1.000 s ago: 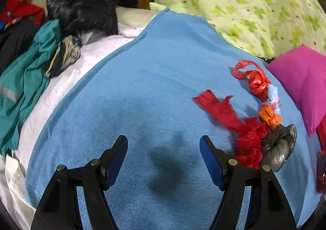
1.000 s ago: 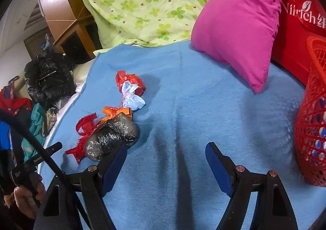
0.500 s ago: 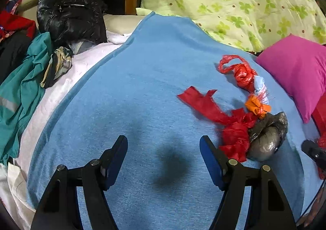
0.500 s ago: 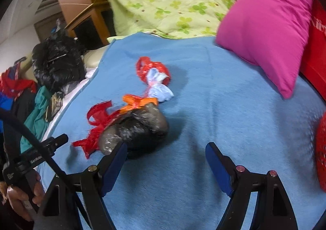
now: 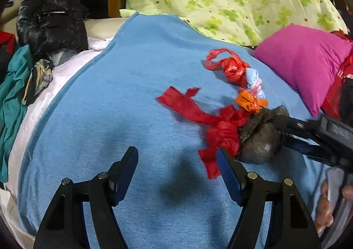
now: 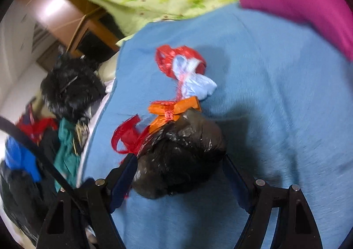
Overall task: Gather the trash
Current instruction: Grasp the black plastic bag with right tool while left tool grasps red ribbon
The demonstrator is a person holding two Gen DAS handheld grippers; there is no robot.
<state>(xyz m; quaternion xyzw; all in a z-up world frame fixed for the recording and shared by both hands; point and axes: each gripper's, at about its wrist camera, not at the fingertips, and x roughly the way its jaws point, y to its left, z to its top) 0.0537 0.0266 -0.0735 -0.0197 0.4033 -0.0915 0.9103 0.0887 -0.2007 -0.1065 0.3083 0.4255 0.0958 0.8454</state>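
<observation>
The dark grey, crumpled plastic bag bundle lies on the blue bed cover, at the near end of a short row of trash. We see it sitting between the spread jaws of the right hand-held gripper; the jaws flank it on both sides, the left one close against it, but we see no squeeze in the plastic, so we judge the right hand-held gripper released, not yet clenched. We expect the bundle to be light, soft and a little slick, crushing under pressure instead of resisting, so we would take hold across its fat middle and close well in.

Touching its far side is a small orange plastic knot, and beside that on the left a red crumpled plastic strip. Farther off lie a pale blue-white wad of plastic and a red plastic bag with a loop handle. All look equally flimsy.

The left hand-held gripper hangs released over bare cover, nothing between its jaws, the red strip just to its right. A magenta cushion sits at the far right.
</observation>
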